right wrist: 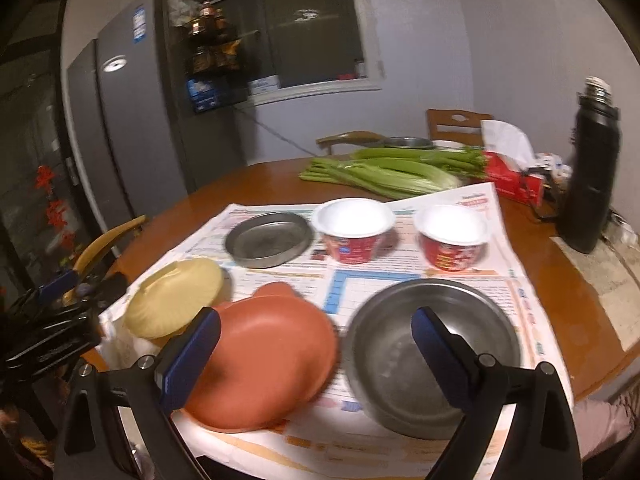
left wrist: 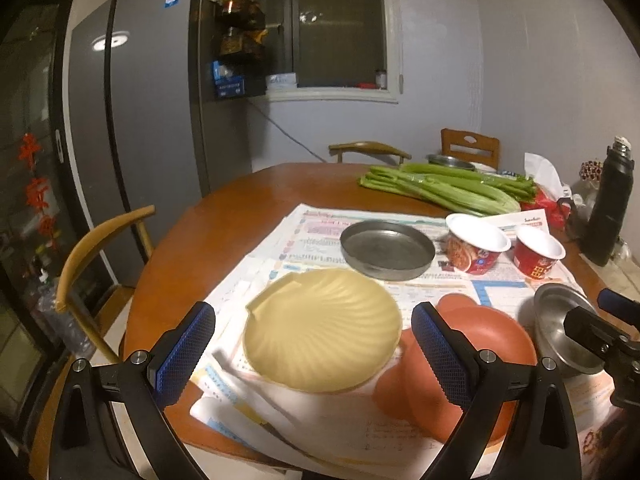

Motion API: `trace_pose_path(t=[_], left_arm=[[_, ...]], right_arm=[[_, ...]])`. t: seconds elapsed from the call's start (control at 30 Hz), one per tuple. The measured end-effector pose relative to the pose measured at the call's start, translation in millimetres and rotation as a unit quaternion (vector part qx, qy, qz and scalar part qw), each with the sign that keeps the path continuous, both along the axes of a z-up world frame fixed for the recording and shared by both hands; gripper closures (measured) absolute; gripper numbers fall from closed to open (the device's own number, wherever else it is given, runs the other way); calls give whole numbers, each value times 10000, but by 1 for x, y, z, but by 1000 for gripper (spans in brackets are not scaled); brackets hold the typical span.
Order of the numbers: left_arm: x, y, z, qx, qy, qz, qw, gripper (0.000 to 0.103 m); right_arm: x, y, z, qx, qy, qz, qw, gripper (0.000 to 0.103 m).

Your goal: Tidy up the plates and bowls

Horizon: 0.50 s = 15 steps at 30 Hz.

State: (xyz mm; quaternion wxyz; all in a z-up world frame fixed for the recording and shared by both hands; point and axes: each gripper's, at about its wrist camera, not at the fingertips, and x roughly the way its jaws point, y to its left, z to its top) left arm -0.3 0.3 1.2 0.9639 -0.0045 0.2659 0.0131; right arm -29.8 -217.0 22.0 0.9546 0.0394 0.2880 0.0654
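A cream shell-shaped plate [left wrist: 322, 330] lies on newspaper, between the fingers of my open, empty left gripper [left wrist: 316, 354]. Beside it lies a terracotta plate [left wrist: 484, 340], also in the right wrist view [right wrist: 264, 364]. My right gripper [right wrist: 316, 360] is open and empty, above the gap between the terracotta plate and a steel bowl [right wrist: 434, 352]. A flat steel dish [right wrist: 268, 238] and two red paper bowls [right wrist: 354, 232] [right wrist: 452, 238] stand farther back. The cream plate also shows in the right wrist view [right wrist: 176, 298].
Newspaper [left wrist: 320, 232] covers the near part of a round wooden table [left wrist: 256, 188]. Celery [left wrist: 444, 186], a tissue box [right wrist: 512, 168] and a black flask [right wrist: 590, 172] sit at the back right. Wooden chairs [left wrist: 96, 256] stand around. A grey fridge [left wrist: 132, 112] is on the left.
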Motion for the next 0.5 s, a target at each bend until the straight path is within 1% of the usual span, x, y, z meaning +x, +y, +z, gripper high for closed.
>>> trace_pose_path(t=[0.1,0.2,0.3,0.37,0.43,0.5], left_arm=[[0,5,-1,-123,29,24,9999,4],[0,8,1,-26,-47,149,9999,4],[-1,13,4,-65,-82,205,9997,4],[-1,16,4,-16,-91,249,9996,4],[3,20,3,10,-67,333,9994,4],[8,27,0,-64,23,395,9992,4]], right_arm=[[2,12,3,-77,10,183,9998,6],[2,22,6,-100,-25,409,9991,6],[4,30,9,-58,-59,683,9976,6],[7,38,10,-41,-34,849,9964,6],[12,44,11,-42,-9,925,9957,6],[22,51,11,-71,81,1000,9949,6]])
